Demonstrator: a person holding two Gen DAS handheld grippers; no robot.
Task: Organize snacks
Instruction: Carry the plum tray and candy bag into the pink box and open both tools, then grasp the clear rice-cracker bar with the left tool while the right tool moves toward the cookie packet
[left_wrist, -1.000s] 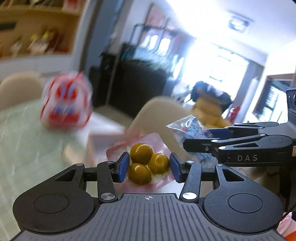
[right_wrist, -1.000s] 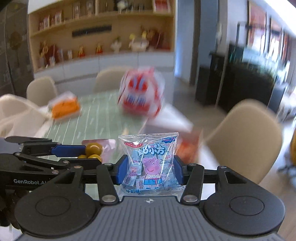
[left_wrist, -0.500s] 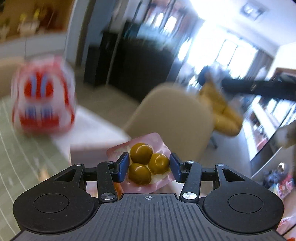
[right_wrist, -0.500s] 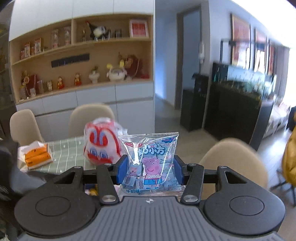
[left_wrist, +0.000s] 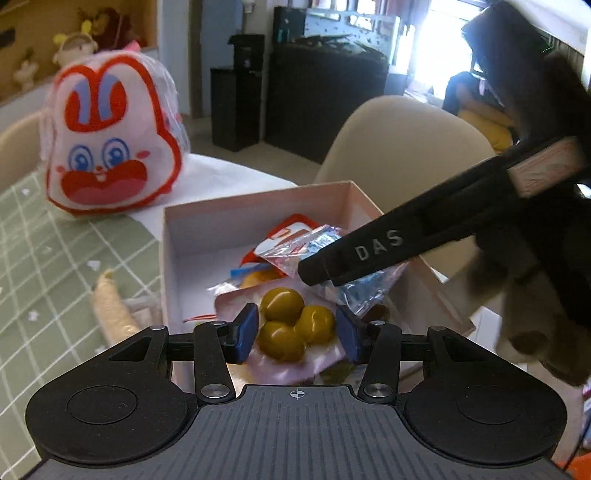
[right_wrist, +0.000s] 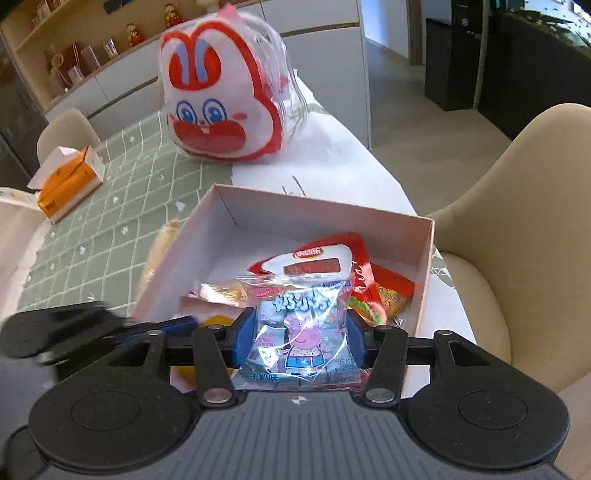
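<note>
My left gripper (left_wrist: 297, 338) has a pink pack of three olive-green balls (left_wrist: 291, 321) between its blue pads, its jaws closing on it, low over the near end of the open pale pink box (left_wrist: 258, 206). My right gripper (right_wrist: 299, 339) is shut on a clear blue pig-print packet (right_wrist: 301, 317) above the same box (right_wrist: 317, 214). In the left wrist view its black finger (left_wrist: 369, 251) reaches in from the right over the box. The left gripper (right_wrist: 74, 328) shows as a blur at the lower left of the right wrist view. A red-and-white packet (right_wrist: 317, 258) and other snacks lie inside.
A red-and-white rabbit-face bag (right_wrist: 221, 96) stands behind the box on the green checked tablecloth (right_wrist: 96, 229). An orange tissue box (right_wrist: 66, 181) lies far left. A beige roll (left_wrist: 110, 306) lies along the box's left side. A beige chair (right_wrist: 517, 206) stands at the table's right edge.
Both grippers have tipped down and dropped from facing the room to hang over the open box, each still holding its pack. The right gripper has swung in beside the left.
</note>
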